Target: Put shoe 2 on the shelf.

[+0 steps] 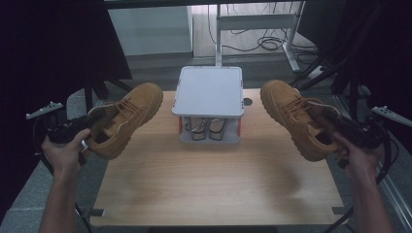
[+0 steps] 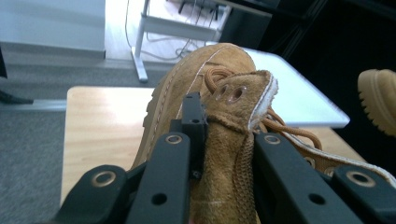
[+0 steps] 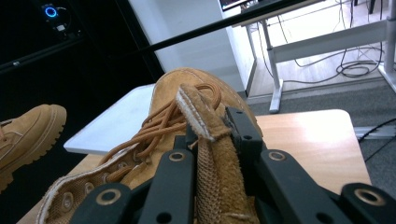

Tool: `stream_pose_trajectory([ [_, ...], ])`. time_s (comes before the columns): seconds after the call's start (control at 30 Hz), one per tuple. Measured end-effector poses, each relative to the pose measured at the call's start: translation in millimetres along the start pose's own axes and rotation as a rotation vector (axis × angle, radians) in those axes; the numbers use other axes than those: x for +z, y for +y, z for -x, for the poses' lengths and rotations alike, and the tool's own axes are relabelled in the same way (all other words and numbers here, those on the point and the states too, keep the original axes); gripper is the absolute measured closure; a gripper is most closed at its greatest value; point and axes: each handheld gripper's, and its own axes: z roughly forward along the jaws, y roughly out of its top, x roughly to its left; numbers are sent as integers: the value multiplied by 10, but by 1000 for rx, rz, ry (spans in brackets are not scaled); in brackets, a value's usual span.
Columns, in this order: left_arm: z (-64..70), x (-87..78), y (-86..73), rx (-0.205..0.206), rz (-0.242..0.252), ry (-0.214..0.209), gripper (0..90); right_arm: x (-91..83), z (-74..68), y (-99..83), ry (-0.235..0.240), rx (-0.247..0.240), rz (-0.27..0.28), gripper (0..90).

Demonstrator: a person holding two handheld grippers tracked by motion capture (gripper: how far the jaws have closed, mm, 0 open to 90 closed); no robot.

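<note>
Two tan suede lace-up boots are held up off the light wooden table [image 1: 214, 174], left boot [image 1: 127, 116] left of the small white two-tier shoe rack [image 1: 210, 92], right boot [image 1: 296, 116] right of it, left gripper [image 2: 219, 140] and right gripper [image 3: 212, 149] each clamped on the collar edge, likely for racking.

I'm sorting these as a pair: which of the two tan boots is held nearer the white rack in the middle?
The boot in the left gripper: its toe nearly reaches the white rack, while the right gripper's boot hangs farther out.
</note>
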Motion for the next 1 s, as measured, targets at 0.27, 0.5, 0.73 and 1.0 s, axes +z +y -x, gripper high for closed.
stream_pose_trajectory([
  [0.27,175,85,136,-10,49,-15,809,131,-134,95,20,29,37,807],
  [0.5,353,235,245,-5,62,-43,808,276,-297,187,26,45,53,807],
  [0.73,517,403,368,-15,60,-70,808,455,-504,270,37,45,52,807],
  [1.0,698,733,461,-50,33,-78,806,786,-792,383,27,55,39,807],
])
